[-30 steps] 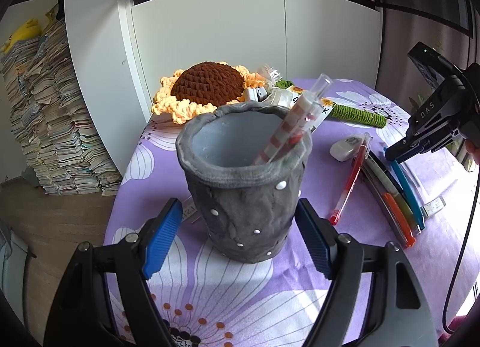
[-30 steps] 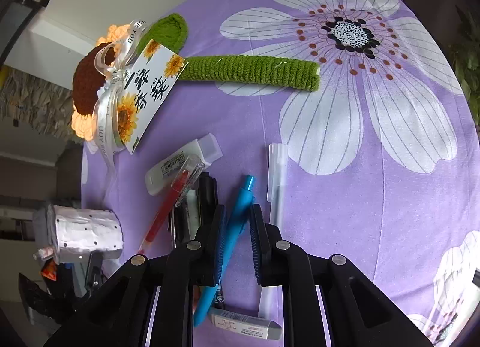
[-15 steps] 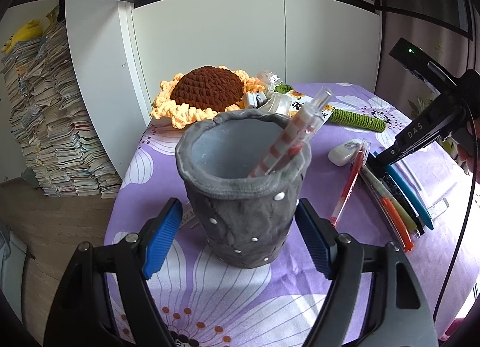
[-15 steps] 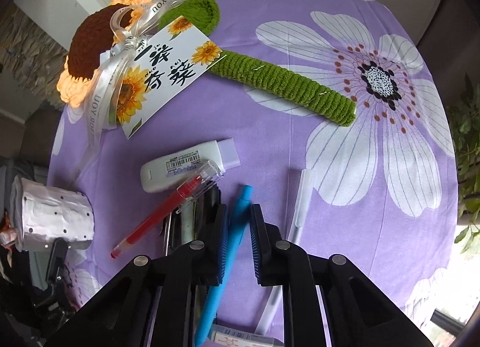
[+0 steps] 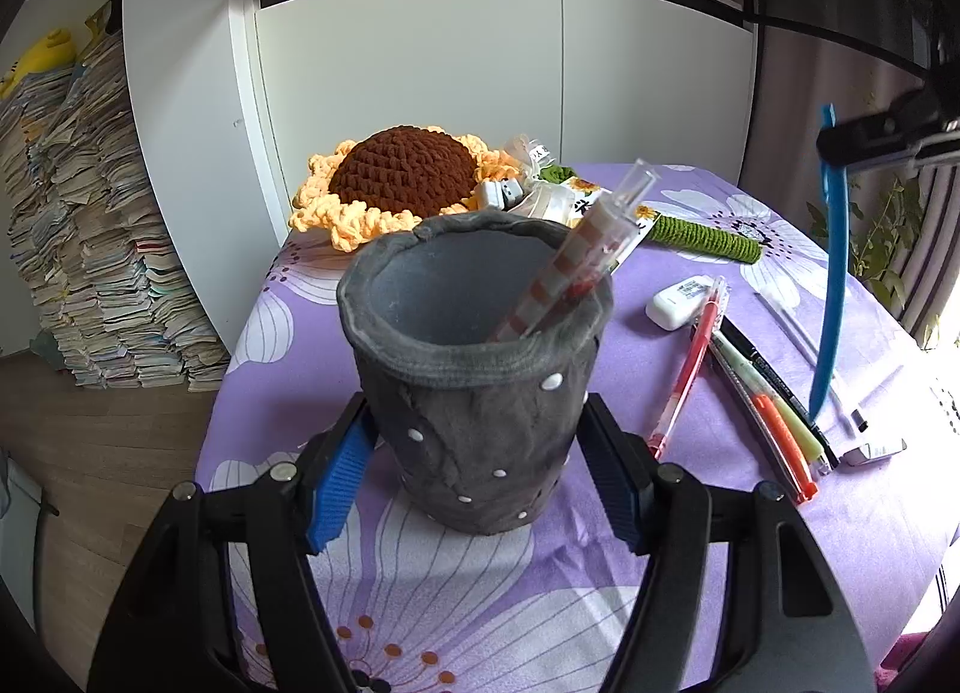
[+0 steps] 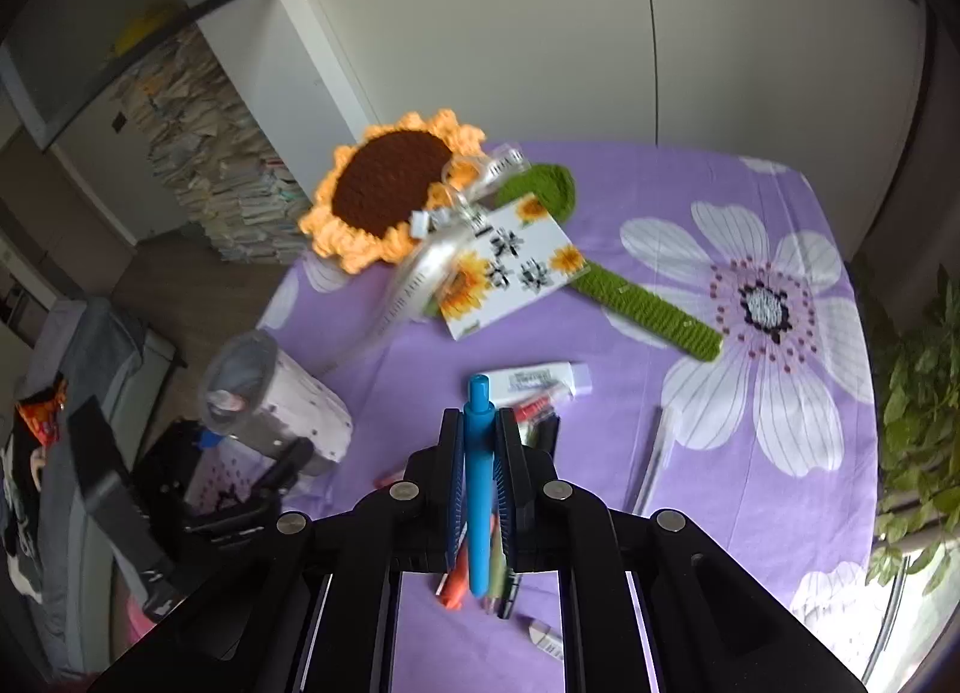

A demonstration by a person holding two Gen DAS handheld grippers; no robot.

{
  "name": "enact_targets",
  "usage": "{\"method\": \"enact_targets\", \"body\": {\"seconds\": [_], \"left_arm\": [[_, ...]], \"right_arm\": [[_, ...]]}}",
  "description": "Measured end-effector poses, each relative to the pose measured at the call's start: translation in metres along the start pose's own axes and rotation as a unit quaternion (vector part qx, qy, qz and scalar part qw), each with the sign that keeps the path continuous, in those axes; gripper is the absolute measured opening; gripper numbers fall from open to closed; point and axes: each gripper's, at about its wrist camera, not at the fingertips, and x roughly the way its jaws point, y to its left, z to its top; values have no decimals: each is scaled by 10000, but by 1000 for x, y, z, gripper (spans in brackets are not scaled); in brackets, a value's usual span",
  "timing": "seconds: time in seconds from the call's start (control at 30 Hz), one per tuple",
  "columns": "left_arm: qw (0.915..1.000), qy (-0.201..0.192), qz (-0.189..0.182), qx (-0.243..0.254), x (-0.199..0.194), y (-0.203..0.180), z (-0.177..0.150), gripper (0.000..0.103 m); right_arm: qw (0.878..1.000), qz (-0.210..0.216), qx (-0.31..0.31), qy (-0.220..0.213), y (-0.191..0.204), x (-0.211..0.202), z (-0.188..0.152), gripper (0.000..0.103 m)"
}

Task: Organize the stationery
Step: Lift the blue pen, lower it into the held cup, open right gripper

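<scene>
**A:** ok so the left gripper (image 5: 480,483) has its blue pads pressed on both sides of the grey felt pen pot (image 5: 477,375). Those jaws have just been closing in, and the pot sits between them. The right gripper (image 6: 480,453) is clamped tight on the blue pen (image 6: 479,489), which hangs nearly straight down from it, off the table, tip just above the other pens.

**B:** where's the pot relative to everything else?

**A:** upright on the purple flowered tablecloth (image 5: 456,591), near the table's left edge in the left wrist view. One red-and-white striped pen (image 5: 576,261) already stands in it, leaning against the rim on the right side.

**B:** anything in between?

**A:** the loose pile lies on the cloth between the pot and the blue pen: a red pen (image 5: 690,363), an orange-and-green highlighter (image 5: 774,417), a black pen beside it, a clear pen (image 5: 798,333) further right, and a white correction tape (image 5: 681,303) at the top of the pile. Behind the pot there's a crochet sunflower (image 5: 396,183) with a ribboned card, its green stem (image 5: 702,237) stretching right.

**B:** and off the table?

**A:** a tall stack of books or papers (image 5: 90,249) on the floor to the left, white cabinets behind.
</scene>
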Motion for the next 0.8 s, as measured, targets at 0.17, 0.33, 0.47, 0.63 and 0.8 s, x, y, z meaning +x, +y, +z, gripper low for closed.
{"method": "enact_targets", "body": {"seconds": [0.17,0.33,0.47,0.63,0.8], "left_arm": [[10000,14,8,44,1,-1,1,66],[10000,13,13,57,1,-1,1,67],[10000,9,15,57,1,-1,1,67],[10000,15,-5,75,1,0,3,67],[10000,15,-22,84,1,-1,2,67]], "right_arm": [[9953,359,-521,-730,38,-40,14,11],[9841,782,-953,-1283,81,-53,31,11],[9784,1021,-1120,-1404,107,-33,44,11],[9738,954,-1250,-1643,123,-15,50,11],[9741,869,-1322,-1615,123,-8,47,11]]}}
